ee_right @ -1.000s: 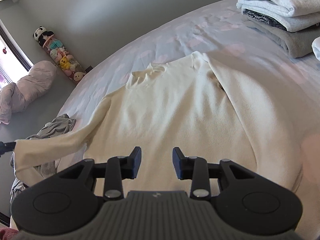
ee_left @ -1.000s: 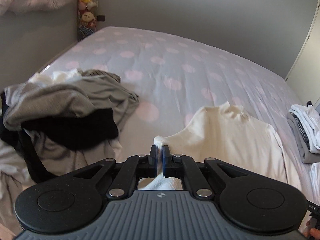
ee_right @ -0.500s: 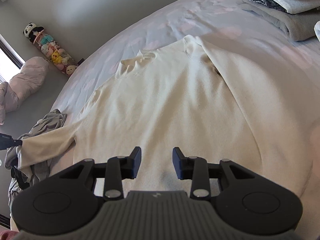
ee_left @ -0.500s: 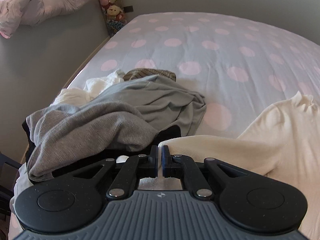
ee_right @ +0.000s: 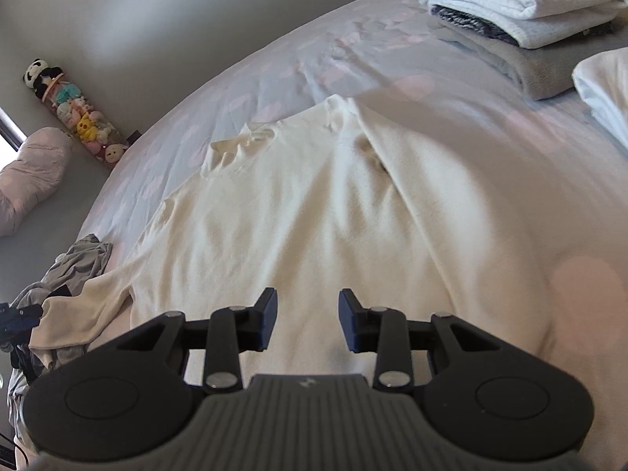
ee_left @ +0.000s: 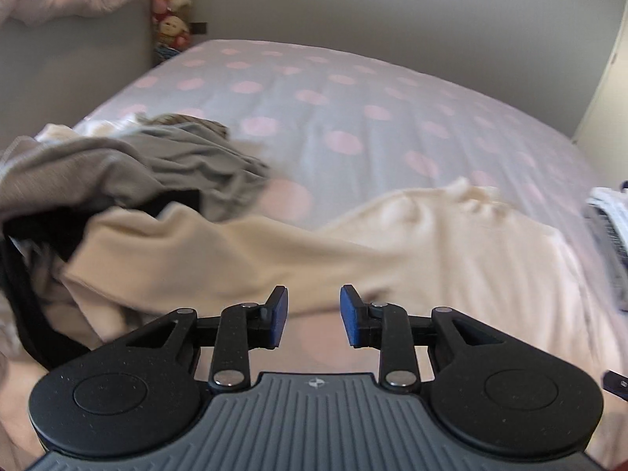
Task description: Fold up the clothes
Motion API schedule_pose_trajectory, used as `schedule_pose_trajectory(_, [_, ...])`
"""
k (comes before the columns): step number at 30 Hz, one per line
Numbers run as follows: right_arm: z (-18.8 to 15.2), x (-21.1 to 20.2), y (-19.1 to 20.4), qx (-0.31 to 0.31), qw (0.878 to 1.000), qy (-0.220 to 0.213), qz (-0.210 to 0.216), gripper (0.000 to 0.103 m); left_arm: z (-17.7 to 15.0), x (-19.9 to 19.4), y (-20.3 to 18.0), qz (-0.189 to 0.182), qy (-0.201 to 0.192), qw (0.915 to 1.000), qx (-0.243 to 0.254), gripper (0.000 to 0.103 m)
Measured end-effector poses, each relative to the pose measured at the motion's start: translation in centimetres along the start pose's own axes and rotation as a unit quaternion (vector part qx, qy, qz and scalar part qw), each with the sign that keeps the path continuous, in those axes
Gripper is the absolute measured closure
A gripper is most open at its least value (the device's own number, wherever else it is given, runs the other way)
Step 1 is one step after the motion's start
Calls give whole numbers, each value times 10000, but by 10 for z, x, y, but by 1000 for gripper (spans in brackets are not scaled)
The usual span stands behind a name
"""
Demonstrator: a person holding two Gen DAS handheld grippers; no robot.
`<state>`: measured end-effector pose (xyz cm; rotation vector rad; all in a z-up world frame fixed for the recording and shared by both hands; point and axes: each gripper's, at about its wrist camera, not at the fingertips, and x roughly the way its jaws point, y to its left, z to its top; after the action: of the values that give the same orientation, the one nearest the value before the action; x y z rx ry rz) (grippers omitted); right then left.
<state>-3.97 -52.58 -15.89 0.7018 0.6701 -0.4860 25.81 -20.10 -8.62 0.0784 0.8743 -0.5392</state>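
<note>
A cream long-sleeved sweater (ee_right: 314,212) lies spread flat on the dotted bed, collar toward the far side. Its left sleeve (ee_left: 219,259) stretches out sideways, and the cuff end rests on the heap of unfolded clothes. My left gripper (ee_left: 314,316) hovers open just short of that sleeve, nothing between its blue pads. My right gripper (ee_right: 308,316) is open above the lower body of the sweater, holding nothing. The sweater's right sleeve (ee_right: 451,180) lies folded over the body.
A heap of grey, black and white unfolded clothes (ee_left: 117,172) sits at the bed's left edge. A stack of folded clothes (ee_right: 522,23) stands at the far right, with another white folded piece (ee_right: 604,90) beside it. The dotted bedsheet (ee_left: 353,110) extends beyond the sweater.
My left gripper pulled the sleeve out to the left, then opened and let it drop; the sleeve now lies stretched toward the clothes heap. My right gripper stayed open over the sweater.
</note>
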Motion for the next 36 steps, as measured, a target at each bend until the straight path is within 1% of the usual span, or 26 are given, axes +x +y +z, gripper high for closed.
schedule_pose_trajectory(2, [6,-12,-3,-64,9998,-4,-178,59,-13,-3,-14,-184,-22,9998,-28,73])
schedule_pose_trajectory(4, [8,-22,-3,-374,9979,159,-511,46,-26,-3,-24,-373,-64,9992,-107,71])
schedule_pose_trajectory(5, [8,-26,-3,-534,9959,255,-685,45,-33,-1,-27,-472,-81,9988,-138,70])
schedule_pose_trajectory(6, [6,-29,-4,-661,9938,359,-821,44,-40,1,-30,-553,-90,9983,-148,68])
schedule_pose_trajectory(8, [0,-33,-7,-887,9887,574,-1062,44,-54,9,-34,-625,-42,9980,-78,67])
schedule_pose_trajectory(12, [-17,-27,-10,-1107,9803,1108,-1203,45,-71,29,-36,-673,351,9971,60,67])
schedule_pose_trajectory(15, [-27,-21,3,-1493,9690,1338,-1441,45,-74,35,-31,-672,426,9968,72,66])
schedule_pose_trajectory(17, [-34,-15,12,-1802,9585,1498,-1626,45,-75,38,-27,-678,453,9967,30,66])
schedule_pose_trajectory(18, [-37,-12,16,-1989,9511,1594,-1746,48,-76,40,-25,-703,475,9964,-23,66])
schedule_pose_trajectory(19, [-40,-8,18,-2153,9438,1686,-1858,55,-76,41,-23,-727,498,9961,-75,66])
schedule_pose_trajectory(20, [-41,-7,19,-2226,9404,1739,-1892,61,-76,42,-21,-744,519,9958,-125,66])
schedule_pose_trajectory(22, [-42,-4,17,-2309,9368,1814,-1902,84,-76,43,-17,-746,550,9955,-209,67])
schedule_pose_trajectory(24, [-38,-10,15,-2268,9405,1709,-1867,91,-77,41,-14,-751,543,9953,-282,66])
schedule_pose_trajectory(25, [-33,-16,14,-2255,9428,1595,-1867,93,-77,41,-12,-753,540,9952,-319,66])
schedule_pose_trajectory(27, [-21,-31,12,-2241,9469,1329,-1884,94,-77,39,-9,-758,533,9949,-392,66])
schedule_pose_trajectory(30, [7,-52,1,-2142,9511,998,-1989,94,-77,40,-8,-759,556,9946,-450,66])
schedule_pose_trajectory(32, [28,-63,-11,-2053,9519,824,-2121,94,-77,40,-10,-762,565,9946,-412,66])
schedule_pose_trajectory(36, [67,-65,-43,-1892,9487,652,-2449,94,-78,40,-16,-733,568,9953,-289,66])
